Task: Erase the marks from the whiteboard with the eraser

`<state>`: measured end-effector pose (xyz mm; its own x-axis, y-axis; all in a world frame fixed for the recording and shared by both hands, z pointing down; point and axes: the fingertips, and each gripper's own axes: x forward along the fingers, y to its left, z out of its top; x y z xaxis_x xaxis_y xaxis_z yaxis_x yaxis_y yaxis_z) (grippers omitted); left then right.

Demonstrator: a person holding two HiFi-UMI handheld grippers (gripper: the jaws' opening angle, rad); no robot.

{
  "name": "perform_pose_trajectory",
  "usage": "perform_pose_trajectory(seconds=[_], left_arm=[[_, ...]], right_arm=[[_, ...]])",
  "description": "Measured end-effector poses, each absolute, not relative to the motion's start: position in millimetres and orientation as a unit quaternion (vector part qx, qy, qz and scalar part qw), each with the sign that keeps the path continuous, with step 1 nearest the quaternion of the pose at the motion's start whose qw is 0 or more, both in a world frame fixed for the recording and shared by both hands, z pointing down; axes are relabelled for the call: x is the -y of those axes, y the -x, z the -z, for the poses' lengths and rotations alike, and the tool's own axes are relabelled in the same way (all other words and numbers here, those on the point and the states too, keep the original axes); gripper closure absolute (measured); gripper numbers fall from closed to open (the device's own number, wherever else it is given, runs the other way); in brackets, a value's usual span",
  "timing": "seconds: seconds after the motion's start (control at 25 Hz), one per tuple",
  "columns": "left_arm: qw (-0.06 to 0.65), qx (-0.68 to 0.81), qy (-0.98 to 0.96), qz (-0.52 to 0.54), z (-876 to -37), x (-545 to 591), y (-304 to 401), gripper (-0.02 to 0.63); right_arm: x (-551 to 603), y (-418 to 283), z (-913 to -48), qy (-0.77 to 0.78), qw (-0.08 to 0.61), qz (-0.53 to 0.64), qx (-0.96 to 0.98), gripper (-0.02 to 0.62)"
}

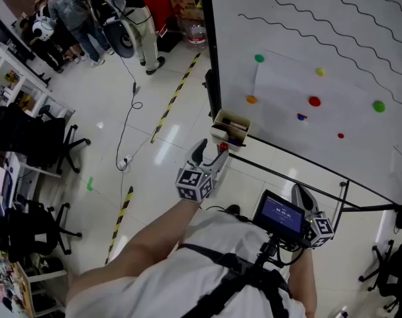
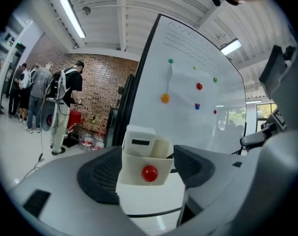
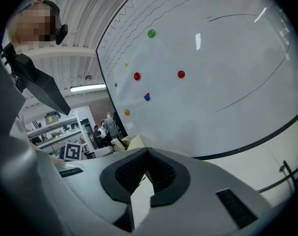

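Clearly spread, the left gripper (image 1: pixel 211 154) frames the white holder (image 2: pixel 133 182) at the whiteboard (image 2: pixel 198 63) edge. The eraser (image 2: pixel 140 141), seemingly, stands inside; square up on it before closing. The right gripper (image 3: pixel 146 170) is pressed together, empty

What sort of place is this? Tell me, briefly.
Probably a lab or workshop office: a whiteboard on a stand, office chairs at desks, and striped hazard tape on the tiled floor.
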<state>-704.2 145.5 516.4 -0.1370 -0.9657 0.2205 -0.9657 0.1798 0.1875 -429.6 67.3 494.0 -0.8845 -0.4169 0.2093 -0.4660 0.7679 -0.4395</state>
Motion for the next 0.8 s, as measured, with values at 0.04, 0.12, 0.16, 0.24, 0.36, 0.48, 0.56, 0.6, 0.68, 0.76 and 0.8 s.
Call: perform_pose_trajectory(seconds=[0.04,0.12,0.16,0.24,0.36,0.48,0.56,0.6,0.68,0.76,0.8], left_arm=[[0.140,0.758,-0.637,-0.012,-517.3,-138.3,710.0,0.261],[0.137,0.767,-0.626,-0.032,-519.9,-125.7,718.6,0.259],[0.141,0.771,-0.619,-0.039,-522.0,-122.0,721.2,0.259],[0.151,0.778,-0.607,-0.054,-525.8,-119.1,723.3,0.259],[0.145,0.784,-0.598,-0.080,-526.1,-118.6,721.9,0.333],[0.137,0.791,-0.591,-0.087,-525.9,-112.1,721.2,0.360],[0.132,0.796,-0.585,-0.085,-522.2,-106.6,721.2,0.360],[0.131,0.799,-0.581,-0.084,-520.7,-103.9,721.4,0.359],[0.136,0.805,-0.571,-0.083,-520.5,-98.7,723.1,0.351],[0.145,0.811,-0.561,-0.080,-523.9,-93.9,726.4,0.344],[0.147,0.814,-0.557,-0.078,-525.7,-92.5,727.8,0.341]], right_arm=[[-63.7,435.5,-495.0,-0.235,0.052,-0.249,0.938,0.578],[-57.8,442.8,-497.0,-0.236,0.056,-0.252,0.937,0.578],[-56.2,444.1,-497.6,-0.236,0.057,-0.252,0.937,0.578],[-53.8,444.1,-495.1,-0.238,0.055,-0.248,0.937,0.577],[-49.7,441.6,-488.5,-0.242,0.049,-0.250,0.936,0.578],[-45.7,438.9,-492.4,-0.241,0.053,-0.255,0.935,0.578],[-43.5,434.0,-494.0,-0.241,0.055,-0.259,0.934,0.578],[-42.5,431.1,-493.7,-0.242,0.055,-0.260,0.933,0.578],[-40.6,426.0,-493.1,-0.244,0.056,-0.259,0.933,0.578],[-38.7,423.7,-493.5,-0.246,0.056,-0.260,0.932,0.578],[-38.6,422.8,-494.1,-0.246,0.058,-0.262,0.931,0.578]])
